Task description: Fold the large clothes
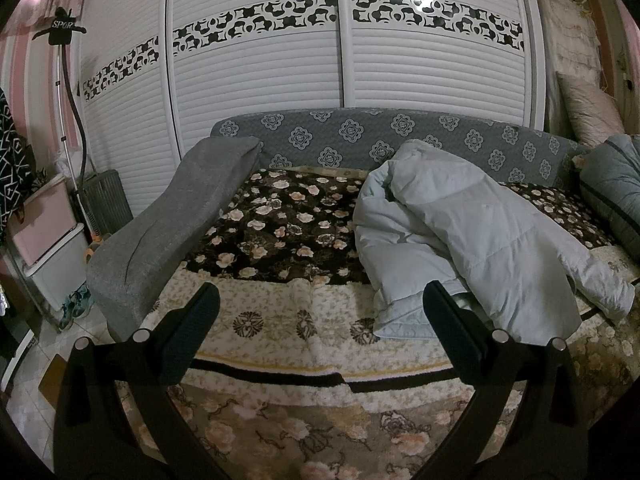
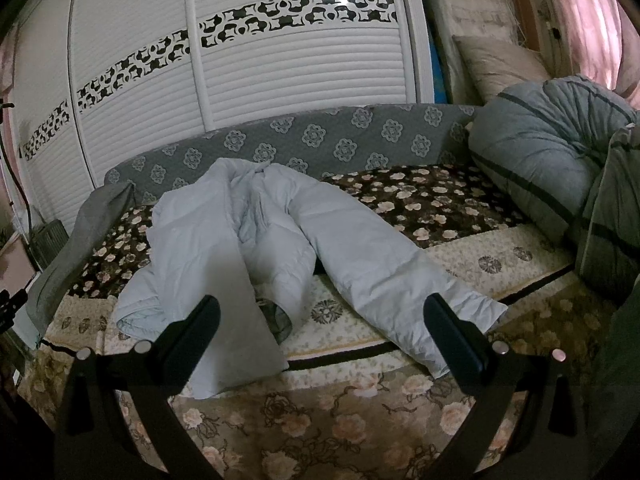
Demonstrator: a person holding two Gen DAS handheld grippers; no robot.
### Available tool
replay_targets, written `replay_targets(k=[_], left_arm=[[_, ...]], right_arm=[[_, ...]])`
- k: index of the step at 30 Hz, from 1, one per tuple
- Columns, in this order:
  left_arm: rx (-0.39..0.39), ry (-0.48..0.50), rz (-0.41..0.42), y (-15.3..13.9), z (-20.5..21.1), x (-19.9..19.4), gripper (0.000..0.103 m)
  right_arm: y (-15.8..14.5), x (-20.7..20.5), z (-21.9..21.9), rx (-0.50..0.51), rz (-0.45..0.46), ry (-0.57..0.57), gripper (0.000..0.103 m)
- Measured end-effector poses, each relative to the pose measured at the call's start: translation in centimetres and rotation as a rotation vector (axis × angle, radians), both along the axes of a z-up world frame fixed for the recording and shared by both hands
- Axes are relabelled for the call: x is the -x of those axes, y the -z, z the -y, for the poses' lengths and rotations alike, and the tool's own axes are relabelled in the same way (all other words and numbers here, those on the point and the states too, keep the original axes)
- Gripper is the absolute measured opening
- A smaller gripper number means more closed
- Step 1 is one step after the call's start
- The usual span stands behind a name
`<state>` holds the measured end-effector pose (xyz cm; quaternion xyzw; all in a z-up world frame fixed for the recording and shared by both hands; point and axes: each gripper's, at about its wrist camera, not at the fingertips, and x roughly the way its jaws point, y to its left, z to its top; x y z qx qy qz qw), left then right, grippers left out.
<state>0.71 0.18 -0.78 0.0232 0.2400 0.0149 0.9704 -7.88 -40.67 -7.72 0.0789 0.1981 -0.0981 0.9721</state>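
A large pale blue padded jacket (image 1: pixel 464 236) lies crumpled on the floral sofa cover (image 1: pixel 280 220), right of centre in the left wrist view. In the right wrist view the jacket (image 2: pixel 248 240) spreads with one sleeve (image 2: pixel 384 280) reaching toward the front right. My left gripper (image 1: pixel 320 308) is open and empty, above the sofa's front edge, with its right finger near the jacket's hem. My right gripper (image 2: pixel 320 320) is open and empty, just in front of the jacket, its right finger near the sleeve cuff.
A grey sofa armrest (image 1: pixel 168 236) stands at the left. The patterned sofa back (image 1: pixel 360 136) and white louvred wardrobe doors (image 1: pixel 256 80) are behind. Grey-blue striped bedding (image 2: pixel 552 152) is piled at the right. Storage boxes (image 1: pixel 52 240) and shoes sit on the floor at left.
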Motion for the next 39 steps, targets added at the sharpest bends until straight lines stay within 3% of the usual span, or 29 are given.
replay_targets(k=[39], left_arm=[[-0.005, -0.001, -0.003, 0.06, -0.01, 0.05, 0.1]], right_arm=[[0.06, -0.05, 0.19, -0.007, -0.004, -0.001, 0.101]])
